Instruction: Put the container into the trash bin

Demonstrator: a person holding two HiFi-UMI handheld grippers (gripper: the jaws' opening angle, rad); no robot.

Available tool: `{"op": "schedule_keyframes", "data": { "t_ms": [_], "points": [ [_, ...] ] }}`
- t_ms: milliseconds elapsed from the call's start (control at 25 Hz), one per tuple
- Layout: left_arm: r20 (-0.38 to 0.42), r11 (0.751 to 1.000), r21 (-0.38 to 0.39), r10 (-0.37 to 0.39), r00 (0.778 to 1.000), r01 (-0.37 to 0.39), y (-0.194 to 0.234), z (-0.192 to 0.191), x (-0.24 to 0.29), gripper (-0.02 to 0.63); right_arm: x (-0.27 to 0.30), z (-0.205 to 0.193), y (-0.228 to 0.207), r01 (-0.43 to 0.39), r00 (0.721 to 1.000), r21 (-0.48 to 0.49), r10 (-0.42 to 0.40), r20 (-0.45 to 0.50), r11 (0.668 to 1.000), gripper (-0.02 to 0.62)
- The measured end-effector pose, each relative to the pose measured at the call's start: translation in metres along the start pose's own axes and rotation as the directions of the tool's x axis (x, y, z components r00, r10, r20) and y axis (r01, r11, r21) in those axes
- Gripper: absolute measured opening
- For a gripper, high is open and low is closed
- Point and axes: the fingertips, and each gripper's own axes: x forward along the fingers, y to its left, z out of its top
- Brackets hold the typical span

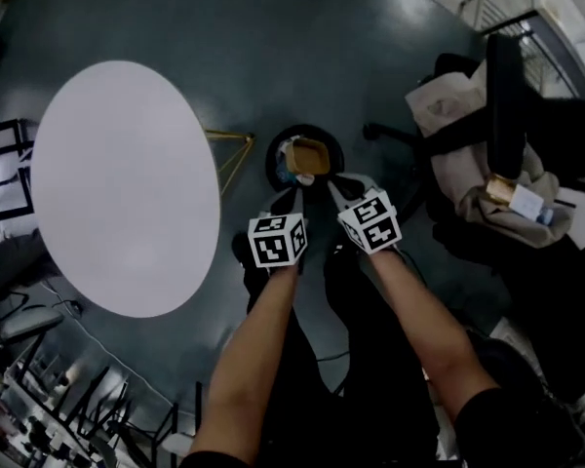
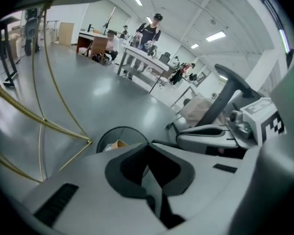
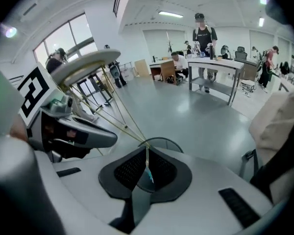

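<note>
The black round trash bin (image 1: 278, 154) stands on the dark floor just beyond my two grippers, and a tan container (image 1: 310, 154) lies inside it. In the left gripper view the bin (image 2: 108, 136) shows past the jaws with a bit of the container (image 2: 118, 144) in it. My left gripper (image 1: 285, 201) and right gripper (image 1: 346, 191) hang side by side above the bin's near rim. Both the left gripper (image 2: 148, 164) and the right gripper (image 3: 147, 169) are shut with nothing between the pads. In the right gripper view only the bin's rim (image 3: 162, 140) shows.
A round white table (image 1: 127, 188) on thin gold legs (image 1: 236, 149) stands left of the bin. A black office chair draped with beige cloth (image 1: 468, 154) is at the right. Desks and several people are far across the room (image 3: 206, 58).
</note>
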Motion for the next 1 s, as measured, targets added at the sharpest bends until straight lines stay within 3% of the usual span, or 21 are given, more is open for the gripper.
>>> {"op": "schedule_keyframes", "data": {
  "t_ms": [160,360,560,680,800,1000],
  "points": [
    [0.073,0.995,-0.004,-0.100,0.992,0.101,-0.039,0.049,-0.032,0.002,-0.043,0.058,0.014,-0.049,0.996,0.004,0.049,0.081,0.999,0.041],
    [0.128,0.981,0.097,-0.180,0.975,0.168,-0.080,0.113,-0.077,0.002,-0.091,0.132,0.029,-0.085,0.979,-0.049,0.092,0.179,0.995,0.042],
    [0.221,0.958,0.158,-0.271,0.937,0.240,-0.119,0.177,-0.159,0.002,-0.163,0.194,0.057,-0.138,0.954,-0.115,0.163,0.252,0.984,0.041],
    [0.271,0.943,0.225,-0.301,0.914,0.244,-0.128,0.218,-0.201,0.002,-0.196,0.236,0.062,-0.159,0.930,-0.134,0.194,0.312,0.978,0.041],
    [0.287,0.926,0.296,-0.322,0.902,0.236,-0.141,0.231,-0.240,0.002,-0.234,0.263,0.070,-0.187,0.902,-0.133,0.224,0.369,0.973,0.041],
    [0.374,0.888,0.371,-0.412,0.831,0.273,-0.160,0.268,-0.310,0.002,-0.287,0.317,0.082,-0.247,0.814,-0.180,0.305,0.495,0.952,0.041]
  ]
}}
